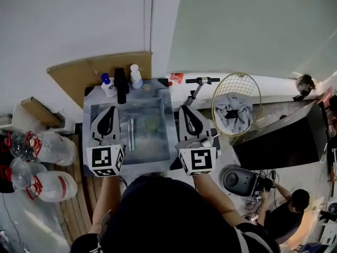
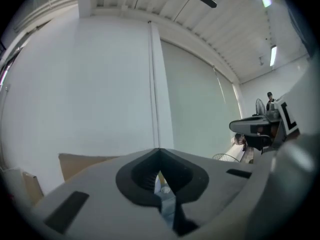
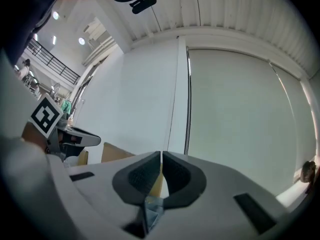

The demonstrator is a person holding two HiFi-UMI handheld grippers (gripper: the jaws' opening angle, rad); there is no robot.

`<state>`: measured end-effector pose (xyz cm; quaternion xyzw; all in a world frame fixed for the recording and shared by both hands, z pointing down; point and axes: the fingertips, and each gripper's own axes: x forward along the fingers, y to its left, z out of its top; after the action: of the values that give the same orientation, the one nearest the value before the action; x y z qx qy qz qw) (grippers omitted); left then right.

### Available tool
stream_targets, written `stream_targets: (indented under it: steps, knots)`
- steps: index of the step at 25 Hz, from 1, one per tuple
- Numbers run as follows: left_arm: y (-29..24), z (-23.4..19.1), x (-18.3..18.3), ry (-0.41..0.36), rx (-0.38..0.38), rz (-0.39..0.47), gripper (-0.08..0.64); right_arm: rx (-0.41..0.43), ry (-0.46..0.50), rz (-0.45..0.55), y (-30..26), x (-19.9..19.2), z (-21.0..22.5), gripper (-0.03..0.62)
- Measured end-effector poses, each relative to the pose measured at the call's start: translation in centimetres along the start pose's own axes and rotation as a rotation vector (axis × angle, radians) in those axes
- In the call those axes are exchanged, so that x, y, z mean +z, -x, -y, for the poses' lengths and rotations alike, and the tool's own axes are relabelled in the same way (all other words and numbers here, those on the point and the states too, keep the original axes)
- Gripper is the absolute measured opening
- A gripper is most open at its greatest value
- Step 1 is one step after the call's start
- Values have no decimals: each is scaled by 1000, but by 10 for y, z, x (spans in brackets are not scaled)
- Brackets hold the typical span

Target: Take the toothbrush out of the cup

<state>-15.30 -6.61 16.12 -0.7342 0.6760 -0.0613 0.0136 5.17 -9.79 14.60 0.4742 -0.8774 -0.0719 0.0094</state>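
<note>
In the head view a grey metal sink (image 1: 158, 153) lies below me. A pale toothbrush (image 1: 131, 134) lies lengthwise on the basin floor. Beside it, to the right, is a faint greenish round thing (image 1: 152, 124) that may be the cup; I cannot tell whether it stands or lies. My left gripper (image 1: 110, 110) hovers over the sink's left rim, shut and empty, its tips meeting in the left gripper view (image 2: 159, 152). My right gripper (image 1: 186, 110) is over the sink's right rim, also shut with nothing in it (image 3: 161, 155). Both gripper views look up at white wall.
A black faucet (image 1: 121, 85) stands at the sink's back edge between two small bottles (image 1: 108, 84) (image 1: 136, 76). A wire basket (image 1: 236, 104) with grey cloth sits to the right. Large water jugs (image 1: 50, 147) lie at the left. A person (image 1: 287, 210) crouches at lower right.
</note>
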Motion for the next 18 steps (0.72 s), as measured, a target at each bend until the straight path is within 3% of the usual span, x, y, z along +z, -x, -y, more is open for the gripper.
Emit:
stream_targets:
  steps: [8,13,18]
  knots:
    - [12,36,103,-50,-24,135,21,8,22,156,2,103,17,31]
    - [14,51,133,-69,-28,186,21,17,22,173,13,118,17,31]
    - [20,63,134,-66,-27,193,21,29,23,176,23,115,19,31]
